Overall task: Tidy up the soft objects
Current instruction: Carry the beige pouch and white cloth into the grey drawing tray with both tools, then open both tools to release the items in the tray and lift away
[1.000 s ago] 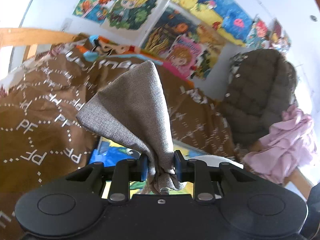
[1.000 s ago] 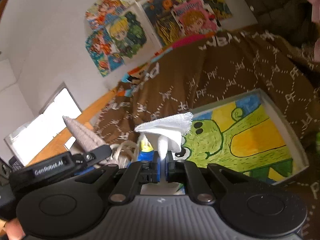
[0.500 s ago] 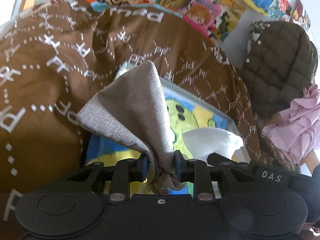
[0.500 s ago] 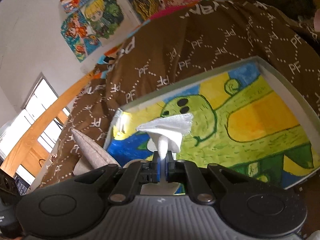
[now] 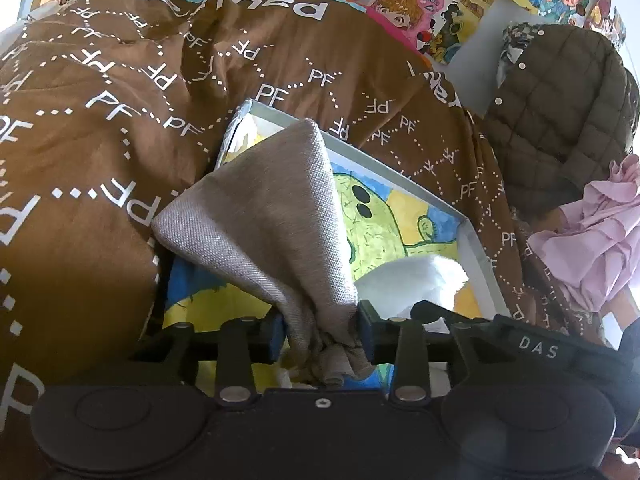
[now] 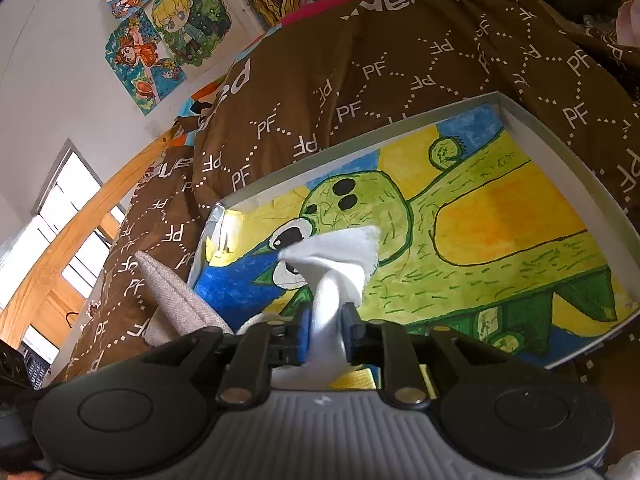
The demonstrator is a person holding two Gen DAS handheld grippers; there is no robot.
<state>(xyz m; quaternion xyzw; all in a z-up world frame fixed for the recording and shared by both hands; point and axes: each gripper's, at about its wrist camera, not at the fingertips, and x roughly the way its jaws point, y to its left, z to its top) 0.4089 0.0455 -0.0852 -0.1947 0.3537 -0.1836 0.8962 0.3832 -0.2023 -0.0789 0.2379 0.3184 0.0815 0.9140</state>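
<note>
Over the shallow white box (image 6: 576, 160) with a painted green figure, the left claw (image 5: 320, 330) has just loosened around the grey woven cloth (image 5: 272, 220); the right claw (image 6: 326, 330) has just loosened around the white fabric scrap (image 6: 336, 256).

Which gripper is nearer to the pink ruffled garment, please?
Right. The right gripper sits between the left gripper and the pink ruffled garment. Both jaws have just been opening, grey cloth between the left's, white cloth between the right's.
</note>
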